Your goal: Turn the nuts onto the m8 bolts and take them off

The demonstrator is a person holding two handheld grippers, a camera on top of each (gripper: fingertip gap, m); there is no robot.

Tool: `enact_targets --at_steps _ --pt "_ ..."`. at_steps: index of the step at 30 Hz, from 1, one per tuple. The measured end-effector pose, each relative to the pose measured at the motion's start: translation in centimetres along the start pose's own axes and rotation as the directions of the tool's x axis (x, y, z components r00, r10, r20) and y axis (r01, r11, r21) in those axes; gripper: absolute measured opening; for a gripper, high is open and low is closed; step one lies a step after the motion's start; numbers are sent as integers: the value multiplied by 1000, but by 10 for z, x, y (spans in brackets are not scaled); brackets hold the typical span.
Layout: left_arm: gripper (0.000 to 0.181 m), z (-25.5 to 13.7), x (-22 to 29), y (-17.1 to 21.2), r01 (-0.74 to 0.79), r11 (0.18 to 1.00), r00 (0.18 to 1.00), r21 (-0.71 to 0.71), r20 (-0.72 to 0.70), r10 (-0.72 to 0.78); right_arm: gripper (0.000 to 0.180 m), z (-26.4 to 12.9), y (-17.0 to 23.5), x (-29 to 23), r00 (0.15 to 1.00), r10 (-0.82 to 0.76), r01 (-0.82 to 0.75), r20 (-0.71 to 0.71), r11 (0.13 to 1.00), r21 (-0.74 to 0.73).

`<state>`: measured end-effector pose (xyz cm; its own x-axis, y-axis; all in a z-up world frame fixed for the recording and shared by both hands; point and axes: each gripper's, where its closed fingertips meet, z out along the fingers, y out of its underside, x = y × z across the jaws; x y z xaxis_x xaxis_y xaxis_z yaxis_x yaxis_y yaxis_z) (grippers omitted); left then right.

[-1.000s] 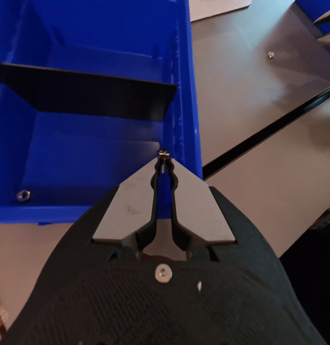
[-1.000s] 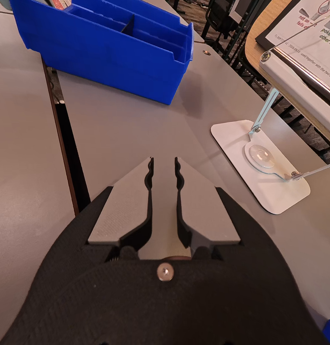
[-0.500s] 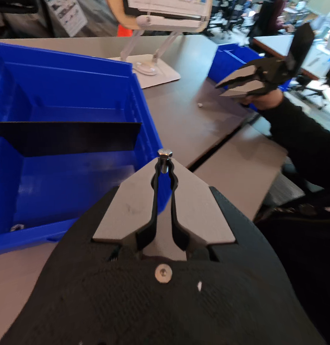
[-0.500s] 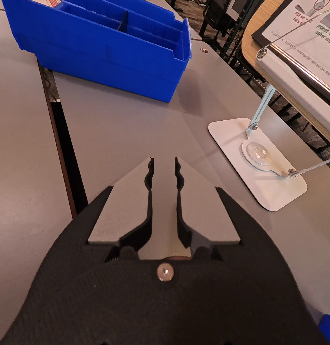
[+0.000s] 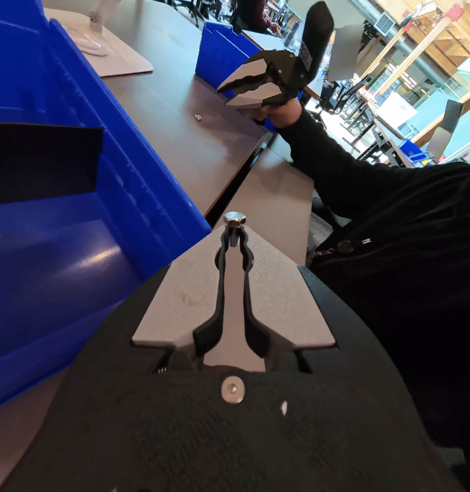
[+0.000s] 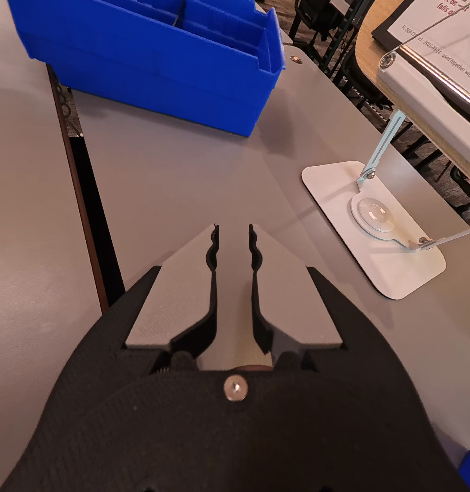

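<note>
Left gripper (image 5: 234, 234) is clamped on a silver hex-head steel bolt (image 5: 234, 226) by its thread, head poking out past the tips — probably so a nut can go on the free end. Right gripper (image 6: 233, 229) is raised, fingers slightly parted, holding nothing. A small silver nut (image 5: 198, 117) lies loose on the grey table (image 5: 202, 149), near the blue plastic bin (image 5: 108, 173) — open workshop behind.
</note>
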<state>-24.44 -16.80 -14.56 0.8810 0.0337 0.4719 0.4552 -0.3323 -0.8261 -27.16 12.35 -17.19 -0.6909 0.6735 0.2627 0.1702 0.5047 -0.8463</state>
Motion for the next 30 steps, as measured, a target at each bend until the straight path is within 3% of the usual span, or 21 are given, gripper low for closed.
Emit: enact_targets --at_steps 6,24,30 --pt "5 16 -20 -3 2 998 999 -57 41 0 19 0 2 1 1000 5 -5 1 1000 -5" --pt "5 87 -69 -63 -7 1000 999 5 54 7 19 -6 7 18 999 28 -29 -41 999 -14" --pt "5 118 -28 -119 -173 972 983 159 82 162 20 -28 16 56 964 236 -237 -124 971 4"
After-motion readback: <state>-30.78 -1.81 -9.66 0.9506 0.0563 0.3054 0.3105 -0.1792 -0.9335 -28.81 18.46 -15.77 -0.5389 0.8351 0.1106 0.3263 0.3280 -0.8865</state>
